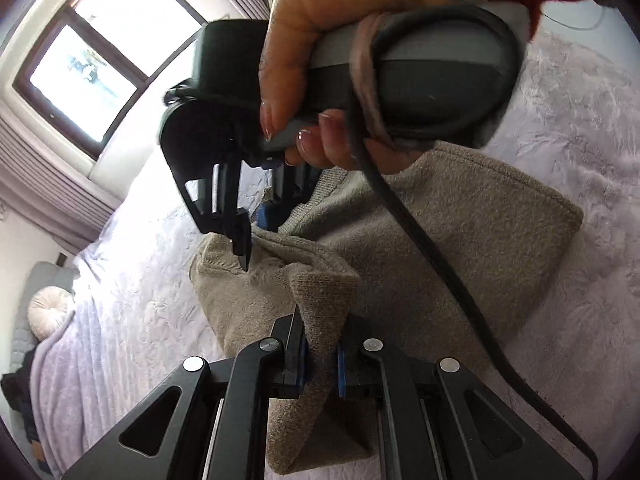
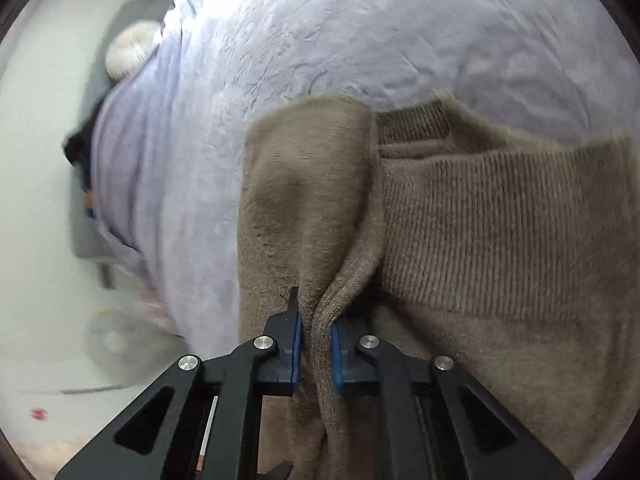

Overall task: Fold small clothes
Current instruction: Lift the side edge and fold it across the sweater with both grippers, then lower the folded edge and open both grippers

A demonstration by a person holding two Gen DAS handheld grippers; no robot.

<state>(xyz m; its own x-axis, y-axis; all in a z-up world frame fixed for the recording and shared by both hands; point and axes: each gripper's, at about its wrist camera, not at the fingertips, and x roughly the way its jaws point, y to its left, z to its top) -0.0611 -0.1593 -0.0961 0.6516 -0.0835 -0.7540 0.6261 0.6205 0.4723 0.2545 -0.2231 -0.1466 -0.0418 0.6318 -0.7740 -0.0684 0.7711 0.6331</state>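
A beige knitted sweater lies partly folded on a lilac bedspread. My left gripper is shut on a pinched fold of the sweater, lifted slightly. In the left wrist view the right gripper, held in a hand, points down onto the sweater's far edge. In the right wrist view my right gripper is shut on a ridge of the sweater, with a folded flap to its left and the ribbed hem to its right.
The lilac bedspread covers the bed. A round white cushion lies on a grey seat at the bed's end. A window stands beyond. A black cable trails across the sweater.
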